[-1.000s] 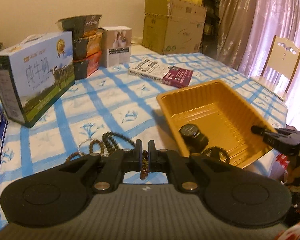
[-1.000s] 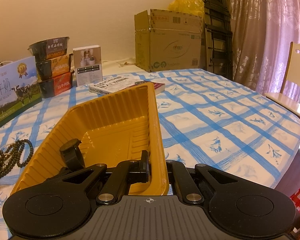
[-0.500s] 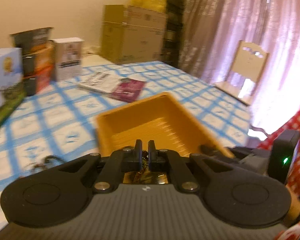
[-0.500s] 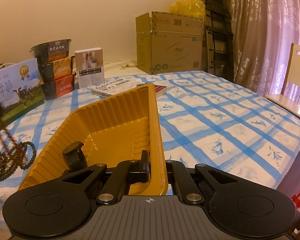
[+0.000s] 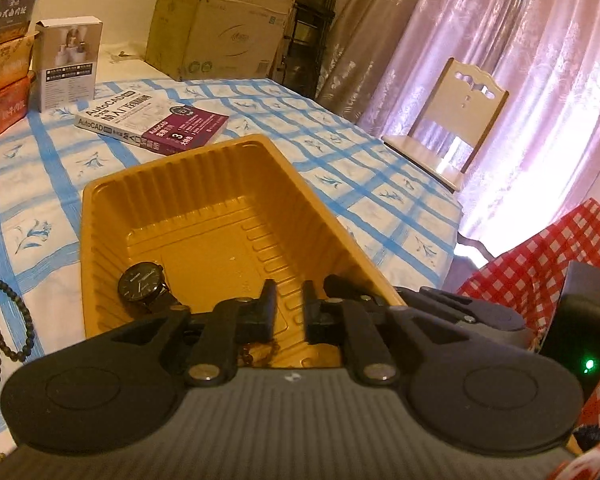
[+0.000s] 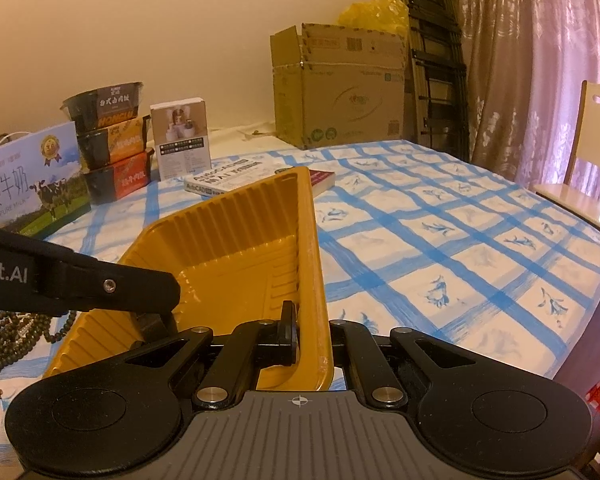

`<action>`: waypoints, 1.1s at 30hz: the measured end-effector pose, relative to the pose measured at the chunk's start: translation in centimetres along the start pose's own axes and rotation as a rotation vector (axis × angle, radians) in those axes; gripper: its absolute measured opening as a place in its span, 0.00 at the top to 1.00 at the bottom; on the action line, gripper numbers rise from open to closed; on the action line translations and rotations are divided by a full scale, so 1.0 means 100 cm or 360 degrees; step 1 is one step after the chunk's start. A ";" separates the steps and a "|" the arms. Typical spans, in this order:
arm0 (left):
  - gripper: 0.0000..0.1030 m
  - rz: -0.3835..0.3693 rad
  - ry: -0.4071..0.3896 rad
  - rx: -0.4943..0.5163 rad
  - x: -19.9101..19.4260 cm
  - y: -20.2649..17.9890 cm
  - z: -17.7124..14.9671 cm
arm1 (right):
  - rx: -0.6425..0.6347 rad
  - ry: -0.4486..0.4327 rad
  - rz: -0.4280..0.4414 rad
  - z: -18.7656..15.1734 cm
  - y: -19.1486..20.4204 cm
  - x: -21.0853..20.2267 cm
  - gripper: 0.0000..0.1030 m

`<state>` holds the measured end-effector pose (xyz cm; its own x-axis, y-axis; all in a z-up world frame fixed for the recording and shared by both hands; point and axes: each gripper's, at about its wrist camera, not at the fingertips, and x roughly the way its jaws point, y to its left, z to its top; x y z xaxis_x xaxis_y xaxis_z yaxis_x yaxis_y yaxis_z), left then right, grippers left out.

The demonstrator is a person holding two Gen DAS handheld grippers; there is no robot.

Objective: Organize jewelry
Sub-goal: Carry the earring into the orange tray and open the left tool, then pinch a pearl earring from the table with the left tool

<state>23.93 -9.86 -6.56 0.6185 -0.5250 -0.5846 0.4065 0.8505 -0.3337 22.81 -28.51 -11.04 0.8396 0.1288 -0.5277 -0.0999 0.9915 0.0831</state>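
Warm, yellowish indoor light filled both views. Daylight glared through the pink curtains at the right, washing out detail there. Fisheye distortion bent the table edge and darkened the corners. Both frames were sharp, without motion blur.

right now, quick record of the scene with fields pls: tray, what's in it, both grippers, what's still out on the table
tray: yellow tray on the checked tablecloth
in tray: black watch; small beaded bracelet below the left jaws
left gripper: over the tray, jaws opening, nothing between them
right gripper: shut on the tray's near rim
still out: long bead strand left of the tray
other: AutoCAD book behind the tray
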 end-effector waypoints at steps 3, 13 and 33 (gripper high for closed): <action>0.83 0.0027 -0.0026 -0.0002 -0.009 0.003 0.000 | -0.0001 -0.0001 -0.0001 0.000 0.001 0.000 0.95; 0.81 0.0413 -0.0088 0.0035 -0.073 0.042 -0.022 | 0.0001 0.0005 -0.0005 0.000 -0.001 0.000 0.96; 0.81 0.0828 0.0217 0.0060 -0.092 0.099 -0.104 | -0.0025 0.0009 -0.0015 -0.005 -0.004 -0.001 0.96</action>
<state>15.29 3.73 -12.15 0.6527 -0.0239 -0.7572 0.0955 0.9941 0.0509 22.54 -28.88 -11.45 0.8376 0.1196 -0.5331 -0.1005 0.9928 0.0648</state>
